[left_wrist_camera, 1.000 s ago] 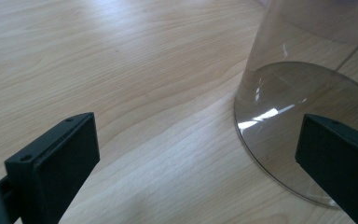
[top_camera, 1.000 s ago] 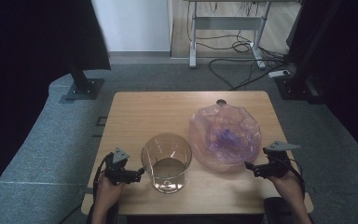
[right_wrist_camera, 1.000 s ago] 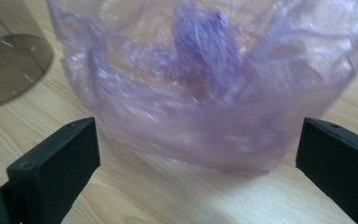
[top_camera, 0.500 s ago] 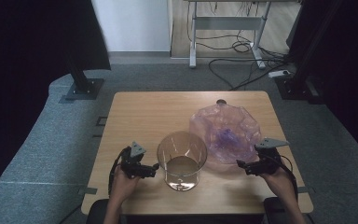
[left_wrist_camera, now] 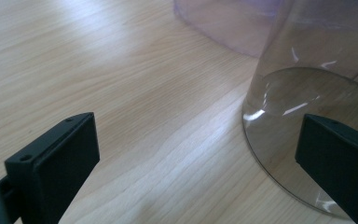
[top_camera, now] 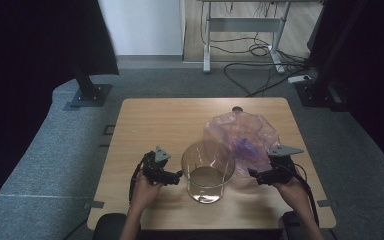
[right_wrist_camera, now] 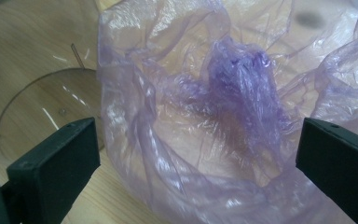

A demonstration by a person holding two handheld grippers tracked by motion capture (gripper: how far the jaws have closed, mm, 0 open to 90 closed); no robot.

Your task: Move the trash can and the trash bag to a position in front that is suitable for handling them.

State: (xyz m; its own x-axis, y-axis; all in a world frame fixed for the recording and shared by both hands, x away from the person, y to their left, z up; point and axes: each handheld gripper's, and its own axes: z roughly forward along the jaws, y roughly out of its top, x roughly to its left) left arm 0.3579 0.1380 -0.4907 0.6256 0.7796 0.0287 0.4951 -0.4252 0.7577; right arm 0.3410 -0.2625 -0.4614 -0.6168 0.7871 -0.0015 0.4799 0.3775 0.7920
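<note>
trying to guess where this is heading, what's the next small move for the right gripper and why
Probably ease the right gripper forward to pinch the near edge of the purple plastic bag. Its fingers are wide open with the crumpled bag right between them, not yet touching, and the clear bucket stands beside it.

Beyond your wooden table (top_camera: 150, 120) you see grey carpet (top_camera: 55, 150), a white wall (top_camera: 140, 25), dark curtains (top_camera: 35, 45) either side, and a desk frame (top_camera: 240, 25) with cables (top_camera: 265, 50).

One clear tub (top_camera: 208, 171), one purple bag (top_camera: 243, 134), perhaps crumpled.
</note>
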